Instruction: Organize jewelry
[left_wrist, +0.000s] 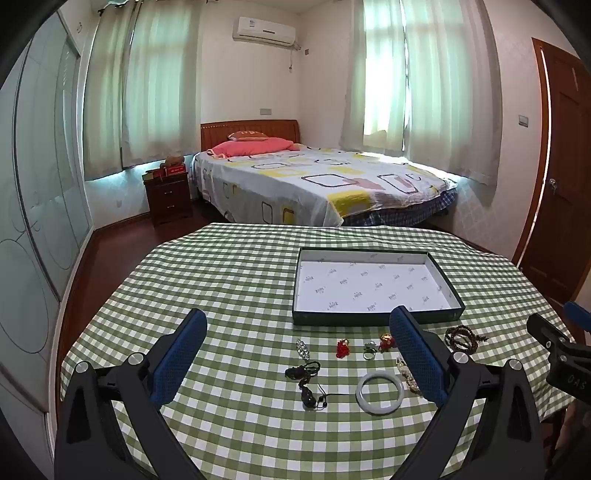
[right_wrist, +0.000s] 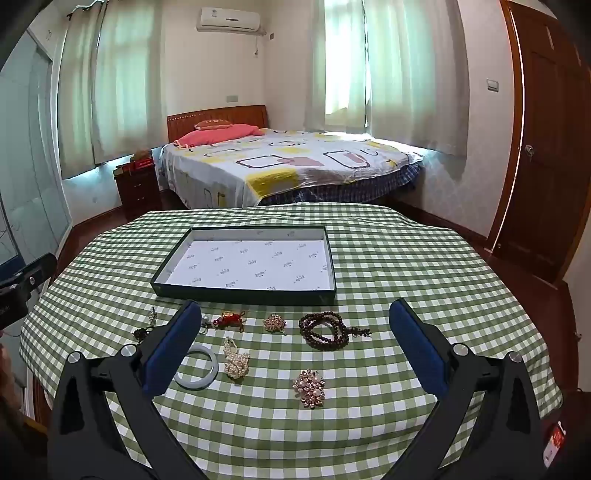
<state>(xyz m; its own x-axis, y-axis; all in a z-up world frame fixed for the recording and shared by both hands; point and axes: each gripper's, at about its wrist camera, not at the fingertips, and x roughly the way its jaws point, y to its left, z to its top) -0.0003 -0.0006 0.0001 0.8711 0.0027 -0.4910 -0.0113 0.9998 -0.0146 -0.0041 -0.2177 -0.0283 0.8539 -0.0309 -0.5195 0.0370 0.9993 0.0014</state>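
A shallow dark green box (left_wrist: 373, 317) (right_wrist: 243, 294) with a white paper lining sits on the checked table. Jewelry lies in front of it: a white bangle (left_wrist: 380, 392) (right_wrist: 197, 369), a black cord pendant (left_wrist: 308, 382), a red charm (left_wrist: 342, 348), a ring (left_wrist: 368, 350), a brown bead bracelet (right_wrist: 327, 330) (left_wrist: 460, 336), a pearl piece (right_wrist: 235, 360), a small brooch (right_wrist: 274, 323) and a large pink brooch (right_wrist: 309, 387). My left gripper (left_wrist: 299, 332) is open above the left pieces. My right gripper (right_wrist: 295, 325) is open above the right pieces. Both are empty.
The green and white checked tablecloth (left_wrist: 229, 280) (right_wrist: 424, 266) covers a round table. A bed (left_wrist: 314, 181) stands beyond it, a nightstand (left_wrist: 168, 197) to its left and a wooden door (right_wrist: 546, 147) at the right.
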